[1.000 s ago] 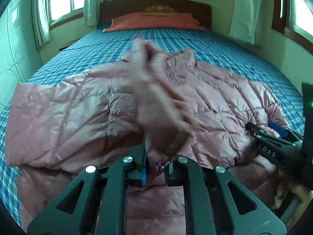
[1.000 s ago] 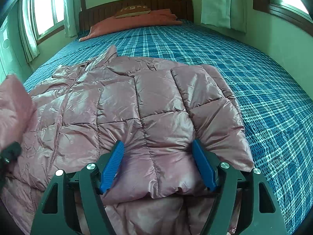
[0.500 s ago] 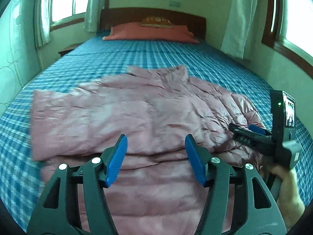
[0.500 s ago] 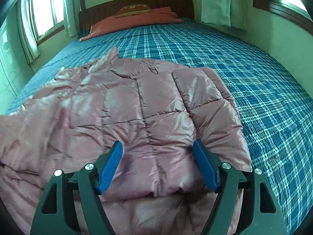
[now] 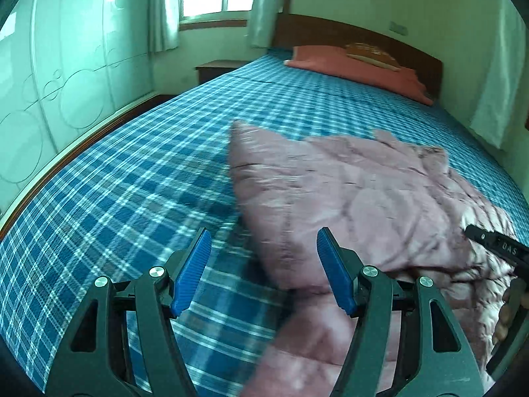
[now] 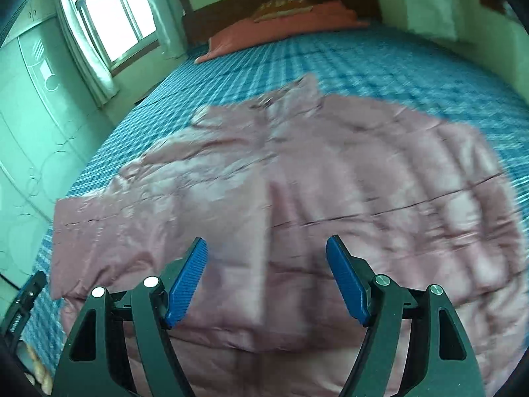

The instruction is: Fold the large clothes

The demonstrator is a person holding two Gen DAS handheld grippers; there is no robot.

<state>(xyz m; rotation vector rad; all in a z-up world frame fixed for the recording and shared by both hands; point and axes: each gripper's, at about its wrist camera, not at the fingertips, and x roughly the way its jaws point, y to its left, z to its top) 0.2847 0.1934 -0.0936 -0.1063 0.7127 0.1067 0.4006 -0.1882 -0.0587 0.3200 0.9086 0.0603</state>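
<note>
A pink quilted puffer jacket (image 5: pixel 363 198) lies spread on the blue plaid bed (image 5: pixel 132 182), one sleeve laid across its body. My left gripper (image 5: pixel 264 231) hovers above the jacket's left edge; its jaws are opening, with nothing pressed between the blue pads (image 5: pixel 193 268). The other gripper's black tip (image 5: pixel 496 248) shows at the right edge of the left wrist view. In the blurred right wrist view, my right gripper (image 6: pixel 267 241) stands open above the jacket (image 6: pixel 297 182) near its lower half, holding nothing. The left gripper's body (image 6: pixel 20 311) shows at bottom left.
An orange pillow (image 5: pixel 357 69) and a wooden headboard (image 5: pixel 330 33) sit at the far end of the bed. A pale wardrobe (image 5: pixel 49 82) lines the left wall, with a small nightstand (image 5: pixel 215 69) beside the bed. Bare plaid sheet stretches to the left of the jacket.
The left gripper let go of the sleeve it held up; the sleeve now lies flat on the jacket. That gripper swung left toward the jacket's edge. The right gripper shifted over the jacket's middle.
</note>
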